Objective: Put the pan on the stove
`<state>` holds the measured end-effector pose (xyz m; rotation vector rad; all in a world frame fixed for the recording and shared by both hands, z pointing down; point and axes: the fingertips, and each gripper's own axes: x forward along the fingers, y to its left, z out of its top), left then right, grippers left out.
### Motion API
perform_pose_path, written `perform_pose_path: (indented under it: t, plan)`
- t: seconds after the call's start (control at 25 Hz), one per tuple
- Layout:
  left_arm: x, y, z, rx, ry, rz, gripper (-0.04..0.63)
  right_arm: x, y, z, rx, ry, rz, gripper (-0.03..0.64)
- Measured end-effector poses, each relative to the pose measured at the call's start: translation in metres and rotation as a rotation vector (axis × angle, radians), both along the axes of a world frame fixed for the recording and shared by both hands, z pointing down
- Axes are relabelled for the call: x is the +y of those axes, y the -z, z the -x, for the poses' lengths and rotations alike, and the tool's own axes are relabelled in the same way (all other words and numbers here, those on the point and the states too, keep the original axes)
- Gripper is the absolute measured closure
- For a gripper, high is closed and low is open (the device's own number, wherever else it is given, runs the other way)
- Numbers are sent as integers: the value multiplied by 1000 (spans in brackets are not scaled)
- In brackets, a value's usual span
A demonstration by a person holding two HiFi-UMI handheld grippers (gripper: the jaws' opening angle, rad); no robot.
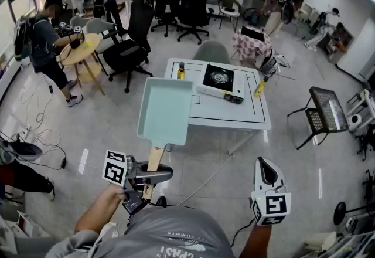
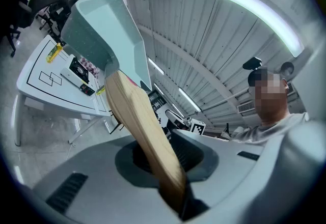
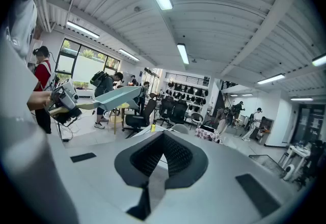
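Left tongs [image 1: 153,176] are clamping the end of the wooden handle [image 1: 156,158] of the pale green rectangular pan [image 1: 165,111] and holding it up in the air, well short of the white desk [image 1: 258,117]. Right tongs [image 1: 267,170] are hanging off to the side, pressed together with nothing between them. The black single-burner stove [image 1: 218,78] is sitting on the far half of the desk, with a small yellow bottle [image 1: 181,71] standing near its left side.

Because the grip is sitting so far back on the handle, the pan's weight is likely levering hard against the pads, so the squeeze probably wants to be firm and the wrist steady so the pan is not tipping. The approach seems best made high over the desk edge and clear of the bottle. The pan should then be coming down flat and centred over the burner. Letting go looks wise only once the stove is bearing the pan's base.
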<state>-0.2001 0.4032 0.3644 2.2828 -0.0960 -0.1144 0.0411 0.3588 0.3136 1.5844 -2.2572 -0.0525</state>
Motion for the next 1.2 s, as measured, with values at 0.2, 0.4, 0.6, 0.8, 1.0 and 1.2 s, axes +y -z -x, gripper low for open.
perform_pose_path:
  t: [0.2,0.4,0.6,0.8,1.0,1.2]
  plan:
    - [-17,-3,14,1,-18,8,528,-14,-2,13,-1,-18,6,609]
    - [-33,-7,27,-1,-41,20,528,-26,-6,26,1,-45,14,609]
    - [-45,-11,43,-17,-72,20,528,-34,-6,43,-27,-75,10,607]
    - [-56,-14,53,-21,-120,18,526,-38,-5,50,-80,-130,-7,606]
    - [-63,-21,57,-27,-158,16,526,-37,-12,50,-80,-175,-5,606]
    - [-74,-32,51,-40,-154,15,526,-52,-22,39,-79,-185,6,606]
